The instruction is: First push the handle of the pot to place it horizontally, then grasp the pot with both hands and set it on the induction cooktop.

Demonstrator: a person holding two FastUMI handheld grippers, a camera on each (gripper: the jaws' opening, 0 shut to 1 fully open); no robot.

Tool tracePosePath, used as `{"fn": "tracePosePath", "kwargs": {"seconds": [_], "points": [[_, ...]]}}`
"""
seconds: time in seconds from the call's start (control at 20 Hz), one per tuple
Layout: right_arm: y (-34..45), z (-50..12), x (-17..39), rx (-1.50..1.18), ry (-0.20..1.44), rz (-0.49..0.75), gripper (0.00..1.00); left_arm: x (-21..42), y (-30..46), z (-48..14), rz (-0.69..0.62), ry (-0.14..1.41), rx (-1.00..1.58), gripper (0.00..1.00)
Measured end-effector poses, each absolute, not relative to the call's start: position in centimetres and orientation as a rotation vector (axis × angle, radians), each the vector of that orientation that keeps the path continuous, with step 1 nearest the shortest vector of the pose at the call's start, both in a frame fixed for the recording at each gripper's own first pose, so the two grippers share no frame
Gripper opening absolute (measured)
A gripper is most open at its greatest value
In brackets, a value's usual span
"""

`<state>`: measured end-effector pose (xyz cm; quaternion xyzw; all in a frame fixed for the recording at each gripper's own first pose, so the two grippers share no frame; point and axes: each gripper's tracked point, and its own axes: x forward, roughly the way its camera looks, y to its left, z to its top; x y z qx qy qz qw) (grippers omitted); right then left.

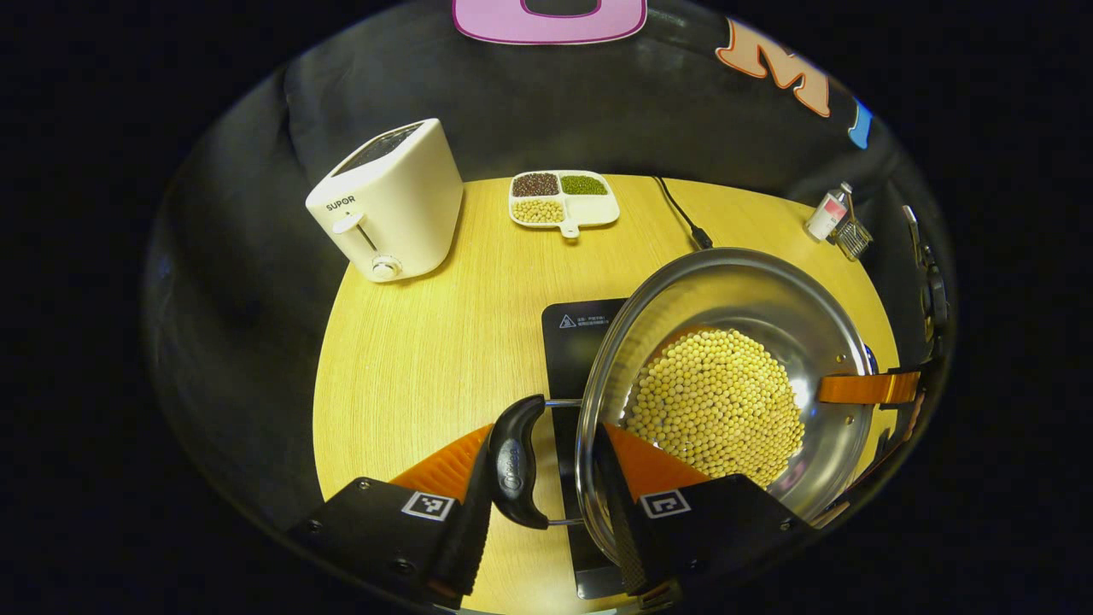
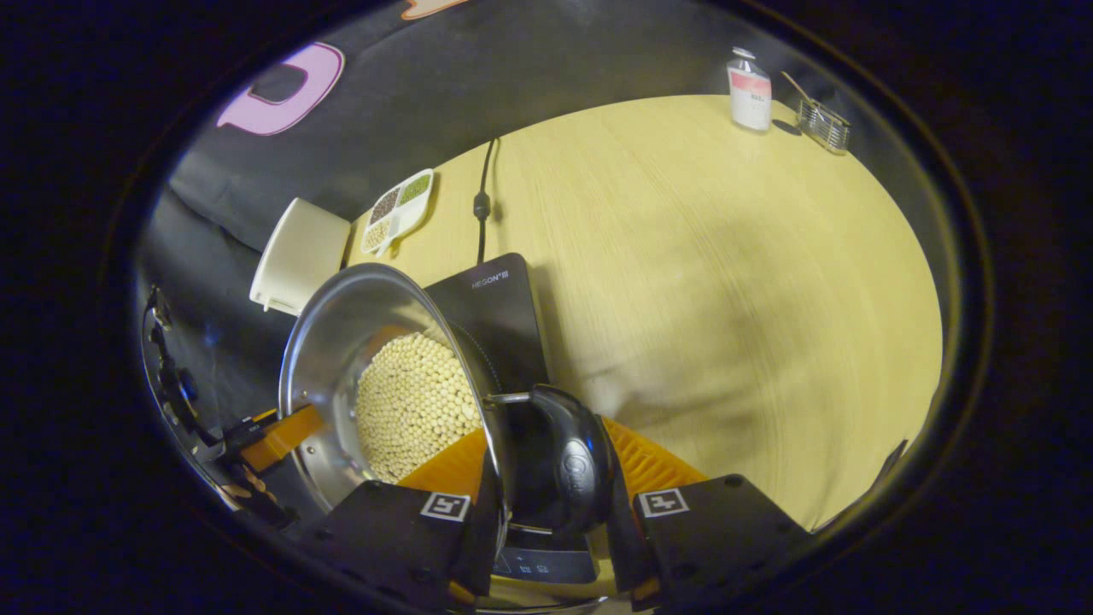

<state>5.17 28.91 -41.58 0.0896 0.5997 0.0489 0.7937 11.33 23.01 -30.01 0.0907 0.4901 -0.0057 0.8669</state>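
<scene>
- Stainless steel is what the pot (image 1: 734, 376) is made of; in the left gripper view it is seen held over the right half of the induction cooktop (image 1: 576, 342), not yet resting flat on it as far as can be judged.
- The left gripper (image 1: 546, 478) is closed around the pot's near side handle (image 1: 515, 461): one finger lies outside the black grip, the other inside the rim, so the handle and wall are pinched between them.
- The pot lies directly ahead of these jaws, its handle-to-handle axis running away from them toward the right gripper (image 1: 867, 389) at the far rim.
- Yellow beans (image 1: 717, 406) are heaped in the pot's bottom (piled toward the near side, which suggests a tilt).
- A divided dish (image 1: 564, 201) beyond the cooktop holds dark, green and pale beans in three compartments; the fourth looks empty.
- In the right gripper view the right gripper (image 2: 551, 504) is clamped on the other black handle (image 2: 572, 465), the pot (image 2: 376, 376) just to the left of the jaws and the cooktop (image 2: 495, 307) beneath and behind it.
- Both hands are equally engaged; the coming move is judged to be a level lowering onto the cooktop.
</scene>
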Motion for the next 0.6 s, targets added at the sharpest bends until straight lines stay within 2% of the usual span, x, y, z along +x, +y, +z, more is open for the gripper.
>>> {"fn": "tracePosePath", "kwargs": {"seconds": [0.05,0.15,0.25,0.3,0.35,0.45,0.55,0.6], "points": [[29.0,-41.6,5.1,0.194,1.29,0.107,0.5,11.3,23.0,-29.9,-0.011,1.027,0.189,0.64],[29.0,-41.6,5.1,0.2,1.294,0.106,0.6,11.3,23.0,-30.0,-0.007,1.026,0.187,0.65],[29.3,-41.3,5.1,0.232,1.3,0.115,0.61,11.3,23.1,-30.0,0.007,1.021,0.186,0.67],[29.5,-41.1,5.2,0.252,1.298,0.118,0.51,11.3,23.1,-30.1,0.011,1.016,0.186,0.69],[29.6,-40.9,5.3,0.267,1.29,0.123,0.51,11.2,23.0,-30.0,0.014,1.012,0.183,0.7],[29.6,-40.9,5.4,0.27,1.271,0.135,0.69,11.2,23.0,-29.9,0.023,0.994,0.168,0.71],[28.9,-40.8,5.6,0.247,1.248,0.129,0.92,11.2,23.3,-29.4,0.04,0.967,0.154,0.72],[28.6,-40.5,5.8,0.246,1.236,0.128,0.93,11.1,23.6,-28.8,0.048,0.951,0.153,0.81]]}}
